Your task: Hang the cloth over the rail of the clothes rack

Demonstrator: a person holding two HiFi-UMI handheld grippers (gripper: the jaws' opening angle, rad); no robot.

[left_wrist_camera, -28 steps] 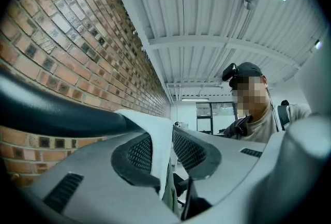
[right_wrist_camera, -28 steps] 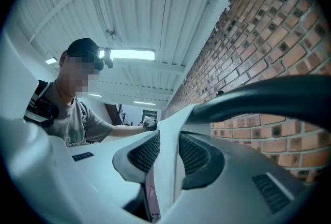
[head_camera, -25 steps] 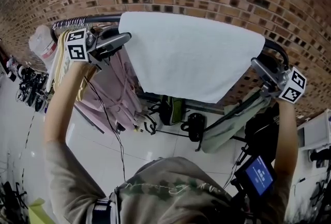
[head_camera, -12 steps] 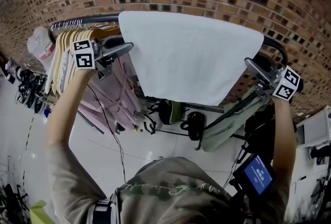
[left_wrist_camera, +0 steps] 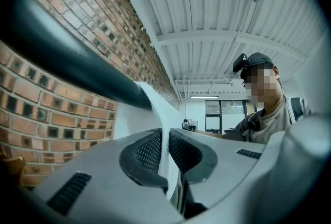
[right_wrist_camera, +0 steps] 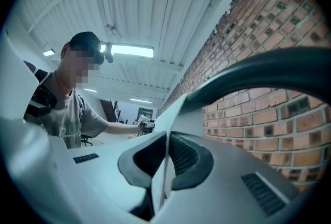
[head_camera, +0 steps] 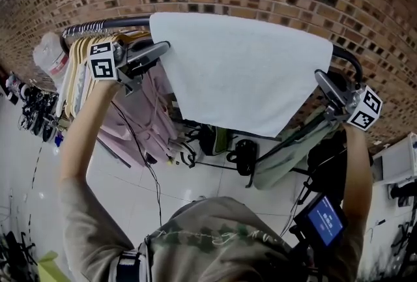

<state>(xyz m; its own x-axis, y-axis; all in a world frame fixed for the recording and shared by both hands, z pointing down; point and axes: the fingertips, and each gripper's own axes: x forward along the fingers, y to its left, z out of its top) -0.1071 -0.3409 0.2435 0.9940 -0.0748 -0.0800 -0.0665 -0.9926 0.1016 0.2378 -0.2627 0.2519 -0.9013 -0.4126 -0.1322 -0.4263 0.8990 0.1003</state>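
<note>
on rail [head_camera: 107,24], cloth [head_camera: 241,69] between both tools [head_camera: 164,48] [head_camera: 320,77]

the left gripper [head_camera: 163,48] shifted back against the left edge of the cloth [head_camera: 241,69], and its fingers [left_wrist_camera: 142,153] closed on that edge. the right gripper [head_camera: 322,77] closed its fingers [right_wrist_camera: 189,158] on the right edge.
</note>
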